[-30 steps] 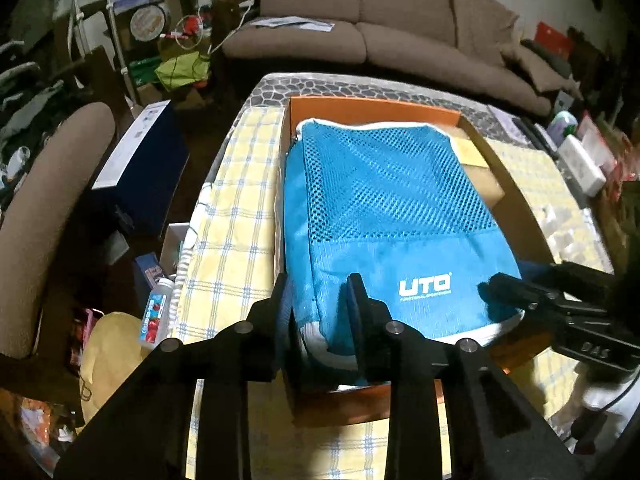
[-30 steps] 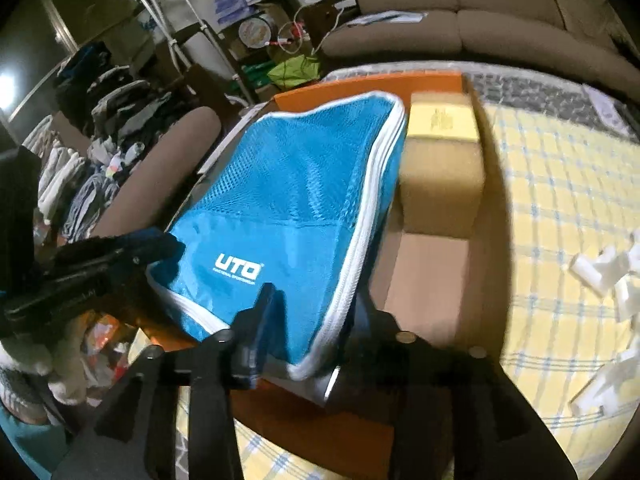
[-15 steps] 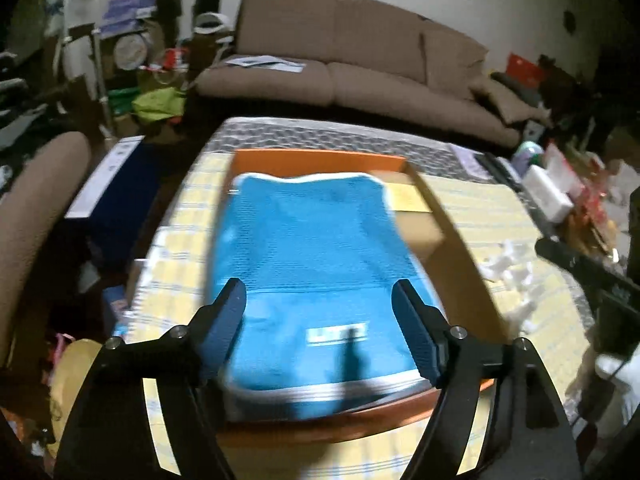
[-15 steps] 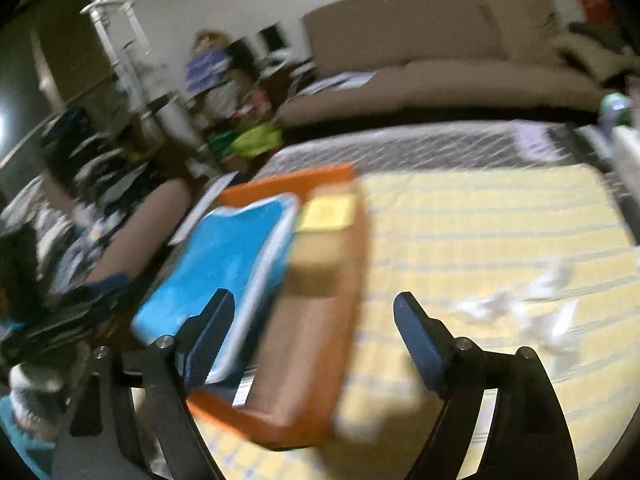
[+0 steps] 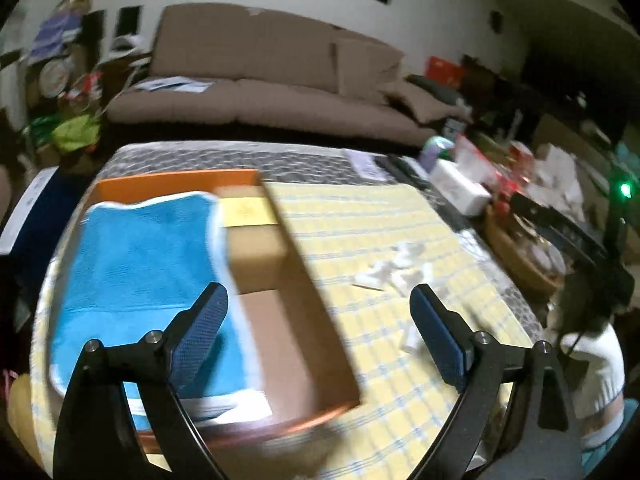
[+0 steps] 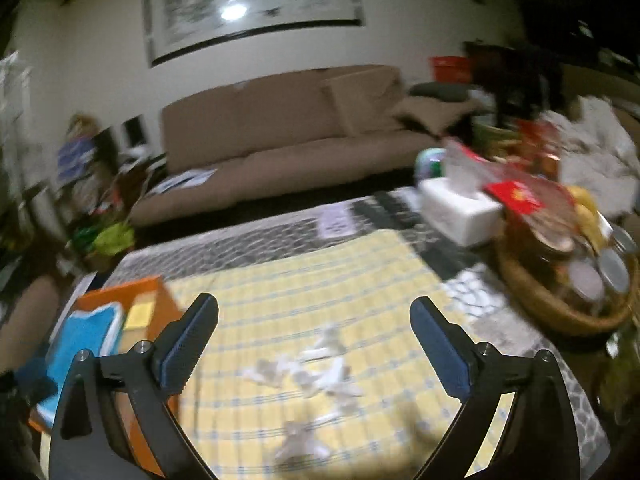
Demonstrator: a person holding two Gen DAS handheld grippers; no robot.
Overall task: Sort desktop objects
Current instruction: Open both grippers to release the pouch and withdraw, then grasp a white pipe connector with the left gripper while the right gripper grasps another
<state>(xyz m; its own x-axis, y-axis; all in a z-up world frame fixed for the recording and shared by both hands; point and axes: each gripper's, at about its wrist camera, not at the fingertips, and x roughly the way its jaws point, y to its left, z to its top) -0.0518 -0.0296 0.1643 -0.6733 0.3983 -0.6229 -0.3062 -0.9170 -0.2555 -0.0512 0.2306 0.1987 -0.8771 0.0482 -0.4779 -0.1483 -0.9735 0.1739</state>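
Left wrist view. The left gripper (image 5: 318, 304) has just been opening; its jaws stand wide apart with nothing between them, above the near part of the orange box (image 5: 176, 182). The box is the landmark here. Inside it, against its left wall, lies the blue pouch (image 5: 136, 264) with white piping. A tan carton (image 5: 256, 236) with a yellow label sits in the box's far right corner, touching the pouch's right edge. The near right part of the box floor is bare cardboard. To the right of the box, on the yellow checked cloth (image 5: 360, 224), a cluster of small white pieces (image 5: 394, 270) lies well apart from it. A white tissue box (image 5: 458, 186) stands farther right, beyond the cloth's far corner.

Right wrist view. The right gripper (image 6: 314, 330) has likewise just been opening; its jaws are spread wide and hold nothing, over the white pieces (image 6: 316, 368) on the cloth (image 6: 304, 280). The orange box (image 6: 120, 290) with the pouch (image 6: 86, 340) lies left of the pieces, at the frame's lower left. A wicker basket (image 6: 560, 304) of jars sits to the right. The picture is motion-blurred.
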